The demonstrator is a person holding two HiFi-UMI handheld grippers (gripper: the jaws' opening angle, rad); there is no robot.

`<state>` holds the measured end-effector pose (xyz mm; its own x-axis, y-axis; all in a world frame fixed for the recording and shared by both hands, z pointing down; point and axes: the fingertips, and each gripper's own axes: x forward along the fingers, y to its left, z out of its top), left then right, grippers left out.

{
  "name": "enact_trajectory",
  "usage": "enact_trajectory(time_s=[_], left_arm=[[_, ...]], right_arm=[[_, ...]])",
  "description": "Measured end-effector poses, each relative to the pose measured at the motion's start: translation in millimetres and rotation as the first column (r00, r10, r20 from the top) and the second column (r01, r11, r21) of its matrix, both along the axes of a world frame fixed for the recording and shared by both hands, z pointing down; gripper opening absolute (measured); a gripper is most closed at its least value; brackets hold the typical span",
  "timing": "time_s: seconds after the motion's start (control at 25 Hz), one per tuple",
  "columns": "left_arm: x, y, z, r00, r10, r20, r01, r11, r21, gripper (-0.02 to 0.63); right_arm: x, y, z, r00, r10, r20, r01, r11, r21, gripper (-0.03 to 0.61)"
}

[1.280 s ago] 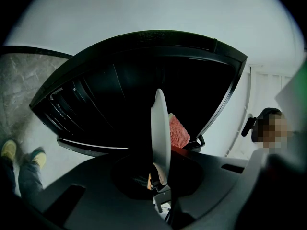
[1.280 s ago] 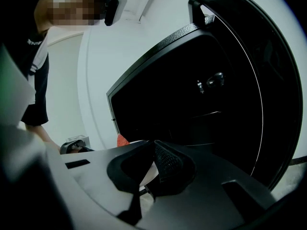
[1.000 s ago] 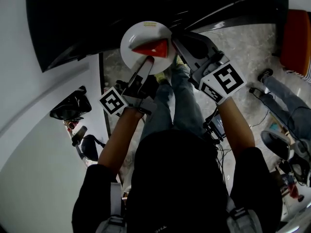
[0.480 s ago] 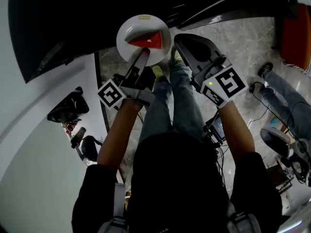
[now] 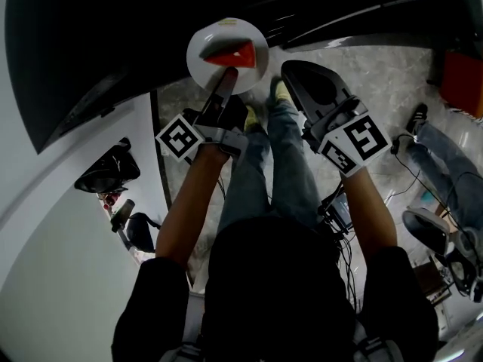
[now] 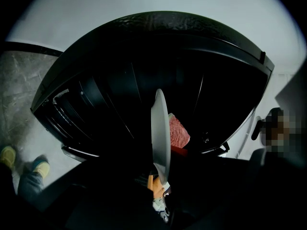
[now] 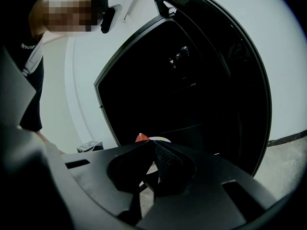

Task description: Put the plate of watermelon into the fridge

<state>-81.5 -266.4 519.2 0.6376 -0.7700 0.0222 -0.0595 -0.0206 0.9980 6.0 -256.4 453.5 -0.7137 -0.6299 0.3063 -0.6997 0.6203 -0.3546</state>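
Fingers (image 5: 222, 90) of the left gripper (image 5: 229, 72) clamp the plate (image 5: 201, 62), black fridge (image 6: 120, 80) directly ahead.

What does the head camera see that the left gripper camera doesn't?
Only the head view shows both grippers at once: the left gripper pinching the white plate's rim, the right gripper shut and empty beside it, plus the person's arms. Only the left gripper view shows the plate edge-on and the watermelon's rough pink side. Both show the plate, the watermelon and the dark fridge ahead.
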Motion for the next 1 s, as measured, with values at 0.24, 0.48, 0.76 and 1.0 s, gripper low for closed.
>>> enact_trajectory(time_s=[0.24, 0.48, 0.76, 1.0], left_arm=[[-2, -4, 10, 1.000, -0.008, 0.022, 0.008, 1.000, -0.004, 0.034], [0, -34, 34, 0.999, -0.037, 0.014, 0.038, 0.999, -0.019, 0.034], [3, -53, 37, 0.996, -0.093, -0.001, 0.093, 0.995, -0.028, 0.034], [-7, -67, 47, 0.987, -0.154, -0.036, 0.151, 0.987, -0.062, 0.034]], right_arm=[[1, 8, -2, 1.000, -0.001, -0.023, 0.001, 1.000, 0.005, 0.014], [5, -10, 15, 1.000, 0.004, -0.030, -0.004, 1.000, -0.021, 0.014], [7, -6, 16, 0.999, -0.002, -0.033, 0.001, 1.000, -0.031, 0.015], [2, -6, 17, 0.999, -0.010, -0.040, 0.009, 0.999, -0.038, 0.014]])
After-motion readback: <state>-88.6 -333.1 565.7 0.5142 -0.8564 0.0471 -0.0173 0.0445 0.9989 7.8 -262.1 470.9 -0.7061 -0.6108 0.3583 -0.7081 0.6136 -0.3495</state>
